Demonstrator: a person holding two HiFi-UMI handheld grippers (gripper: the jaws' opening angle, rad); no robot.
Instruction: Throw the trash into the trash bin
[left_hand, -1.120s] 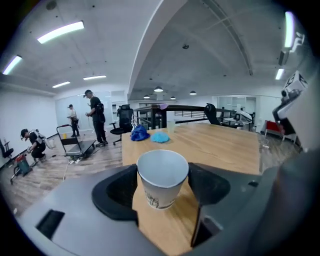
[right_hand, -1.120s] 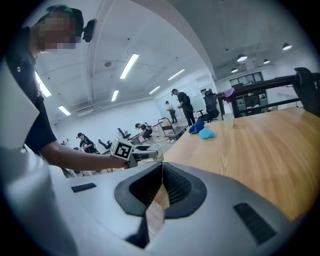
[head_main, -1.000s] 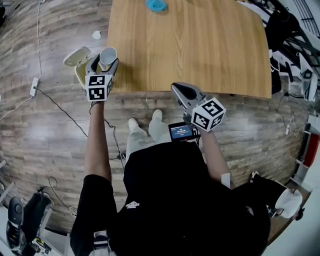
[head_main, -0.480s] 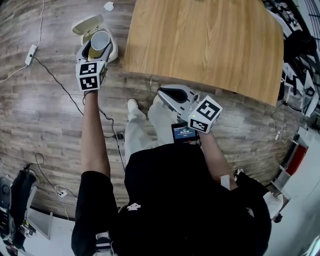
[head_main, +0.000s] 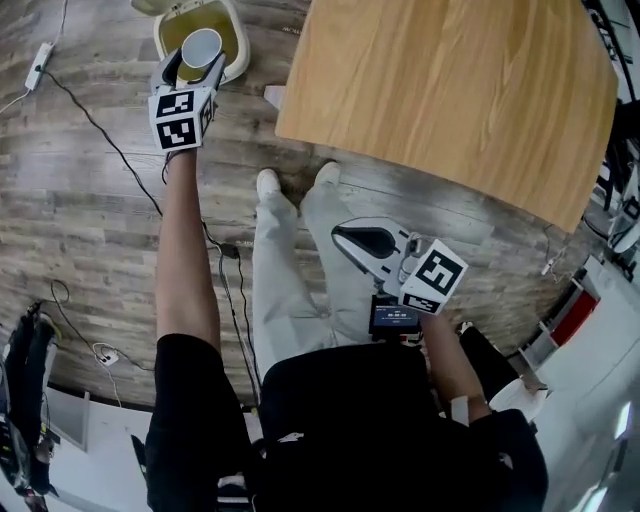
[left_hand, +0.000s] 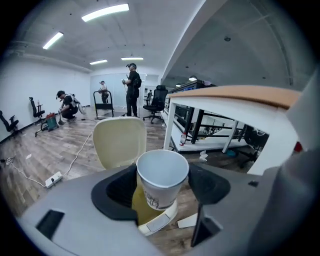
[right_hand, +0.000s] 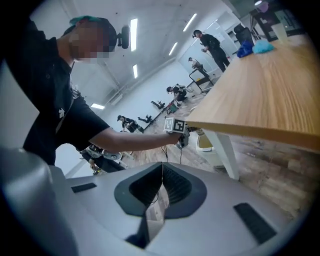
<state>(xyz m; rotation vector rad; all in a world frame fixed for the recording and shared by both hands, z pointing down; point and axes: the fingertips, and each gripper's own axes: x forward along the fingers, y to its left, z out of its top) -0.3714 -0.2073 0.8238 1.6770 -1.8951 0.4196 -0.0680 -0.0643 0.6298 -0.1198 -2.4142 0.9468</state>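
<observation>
Gripping a paper cup (head_main: 200, 47), probably light and easily crushed, by its sides, the left gripper (head_main: 197, 66) hangs over the trash bin (head_main: 238, 42); right gripper (head_main: 344, 237) closed, empty

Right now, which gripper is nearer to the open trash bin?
Left. The left gripper, holding the paper cup, hangs just over the trash bin; the right gripper is shut, far off beside the person's legs.

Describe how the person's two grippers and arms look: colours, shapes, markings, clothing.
Both the left gripper and right gripper are pale grey tongs, tapering forward, with black pads inset. Each carries a white cube printed with black square markers. The person wears a black short-sleeved top; the forearms are bare.
</observation>
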